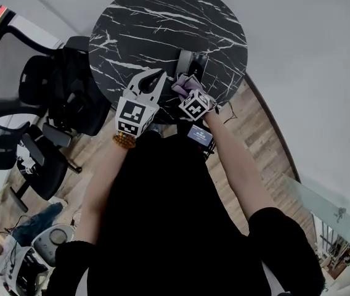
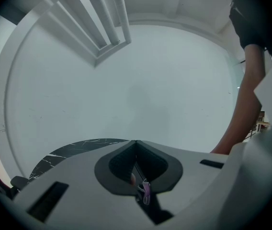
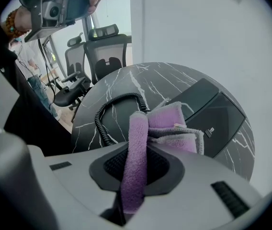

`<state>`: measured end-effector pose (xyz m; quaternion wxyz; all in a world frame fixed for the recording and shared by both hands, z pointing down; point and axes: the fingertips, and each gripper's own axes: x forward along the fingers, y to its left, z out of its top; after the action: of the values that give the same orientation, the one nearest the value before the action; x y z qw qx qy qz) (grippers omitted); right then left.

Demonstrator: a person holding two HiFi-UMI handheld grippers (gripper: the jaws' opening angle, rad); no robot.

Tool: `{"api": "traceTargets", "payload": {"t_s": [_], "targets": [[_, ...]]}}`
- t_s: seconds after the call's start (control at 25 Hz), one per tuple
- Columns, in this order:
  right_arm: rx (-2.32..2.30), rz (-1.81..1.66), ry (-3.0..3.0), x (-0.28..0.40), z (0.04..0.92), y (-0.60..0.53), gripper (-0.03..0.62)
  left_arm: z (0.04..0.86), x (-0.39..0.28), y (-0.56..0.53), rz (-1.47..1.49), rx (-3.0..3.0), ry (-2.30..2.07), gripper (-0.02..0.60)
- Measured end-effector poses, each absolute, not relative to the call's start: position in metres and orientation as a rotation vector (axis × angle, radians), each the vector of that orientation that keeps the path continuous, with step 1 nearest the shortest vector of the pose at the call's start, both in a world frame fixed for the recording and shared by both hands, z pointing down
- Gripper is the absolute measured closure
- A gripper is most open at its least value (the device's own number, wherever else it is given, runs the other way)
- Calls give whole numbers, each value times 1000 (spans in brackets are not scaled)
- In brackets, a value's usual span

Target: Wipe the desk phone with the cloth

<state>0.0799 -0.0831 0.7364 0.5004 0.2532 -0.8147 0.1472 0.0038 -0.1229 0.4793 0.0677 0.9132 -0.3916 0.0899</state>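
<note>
Purple cloth [image 3: 167, 123] clamped in my right gripper [image 3: 135, 150] jaws, right at the desk phone [image 3: 212, 111] on the marble counter [image 3: 126, 78]. Left gripper [image 2: 136, 152] jaws closed, aimed at the wall [image 2: 150, 90].

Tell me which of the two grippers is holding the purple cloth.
The right gripper: its jaws are clamped on the purple cloth, near the desk phone. The left gripper is shut with no cloth in it.

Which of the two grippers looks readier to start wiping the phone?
Probably the right. The right gripper is shut on the purple cloth, close to the desk phone. The left gripper is shut and faces the wall, with no phone in its view.
</note>
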Motion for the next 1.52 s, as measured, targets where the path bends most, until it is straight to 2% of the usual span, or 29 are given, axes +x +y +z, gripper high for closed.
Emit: {"api": "traceTargets", "payload": {"t_s": [0.16, 0.48, 1.0, 1.2, 1.36, 1.52], "targets": [[611, 384, -2008, 81, 733, -82, 536, 480, 5, -121, 272, 2749, -1178, 569], [537, 205, -2201, 82, 684, -102, 536, 482, 6, -122, 271, 2735, -1178, 569], [982, -225, -2089, 153, 566, -258, 536, 485, 12, -121, 280, 2732, -1156, 569], [854, -299, -1946, 160, 612, -246, 536, 491, 17, -117, 298, 2716, -1121, 569], [728, -211, -1913, 158, 659, -219, 535, 496, 23, -116, 324, 2718, -1090, 569], [744, -144, -1939, 153, 670, -214, 534, 500, 27, -113, 344, 2722, -1071, 569]]}}
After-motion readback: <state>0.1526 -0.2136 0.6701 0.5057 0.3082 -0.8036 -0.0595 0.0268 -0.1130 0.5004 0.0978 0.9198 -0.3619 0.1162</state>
